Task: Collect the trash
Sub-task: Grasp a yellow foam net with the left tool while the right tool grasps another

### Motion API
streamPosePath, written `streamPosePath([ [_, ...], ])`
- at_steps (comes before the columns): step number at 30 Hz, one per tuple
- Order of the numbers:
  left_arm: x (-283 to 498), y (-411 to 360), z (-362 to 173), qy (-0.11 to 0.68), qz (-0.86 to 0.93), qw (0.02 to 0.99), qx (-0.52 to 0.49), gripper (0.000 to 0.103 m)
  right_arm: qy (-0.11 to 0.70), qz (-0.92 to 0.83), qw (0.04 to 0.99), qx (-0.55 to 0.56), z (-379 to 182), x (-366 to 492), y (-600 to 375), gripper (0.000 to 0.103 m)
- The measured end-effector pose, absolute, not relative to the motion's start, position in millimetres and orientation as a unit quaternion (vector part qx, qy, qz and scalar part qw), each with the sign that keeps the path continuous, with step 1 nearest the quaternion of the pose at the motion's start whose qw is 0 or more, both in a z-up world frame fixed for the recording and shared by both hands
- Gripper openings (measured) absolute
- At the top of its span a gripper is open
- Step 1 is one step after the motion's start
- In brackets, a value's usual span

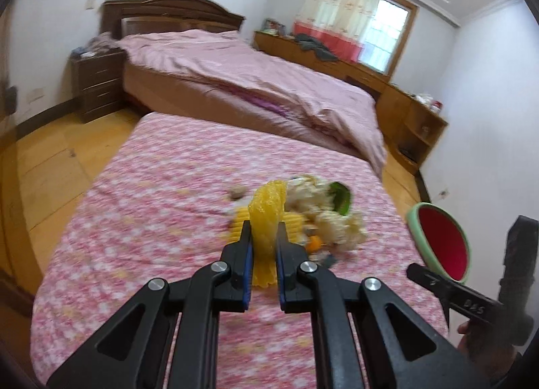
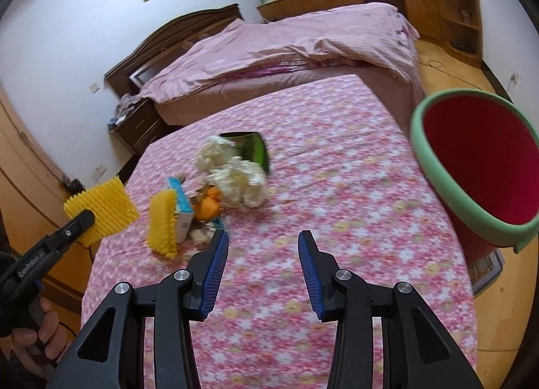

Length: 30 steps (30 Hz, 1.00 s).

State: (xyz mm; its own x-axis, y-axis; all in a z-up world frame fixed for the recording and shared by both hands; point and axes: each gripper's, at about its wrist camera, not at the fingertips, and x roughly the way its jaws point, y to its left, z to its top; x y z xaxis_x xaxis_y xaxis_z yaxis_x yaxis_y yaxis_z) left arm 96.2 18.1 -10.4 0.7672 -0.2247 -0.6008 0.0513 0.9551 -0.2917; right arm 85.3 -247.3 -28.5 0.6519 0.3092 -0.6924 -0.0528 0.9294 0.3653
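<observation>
The left tongs (image 1: 263,232) are clamped on a yellow ridged wrapper (image 1: 266,210), lifted clear of the trash pile (image 2: 232,180) on the floral bed (image 2: 337,186). The right tongs (image 2: 263,237) stand open and empty. Best to carry the wrapper level across to the red bin (image 2: 481,166) at the bed's right edge, releasing only once it is over the rim.
</observation>
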Motion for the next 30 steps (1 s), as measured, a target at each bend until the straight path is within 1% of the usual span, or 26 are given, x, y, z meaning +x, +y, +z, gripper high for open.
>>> streamPosePath([
  [13,90.5,84.2,-37.7,0.355,-0.006,0.921,-0.159,0.01,0.434,0.171,0.877,0.113,-38.2,106.6,-166.0,0.044],
  [20,88.5,102.0,-45.3,0.354,0.005,0.919,-0.173,0.01,0.452,0.191,0.865,0.099,-54.8,125.3,-129.7,0.044],
  [30,89.0,122.8,-60.4,0.36,0.012,0.912,-0.196,0.01,0.464,0.187,0.861,0.089,-71.9,142.2,-107.9,0.044],
])
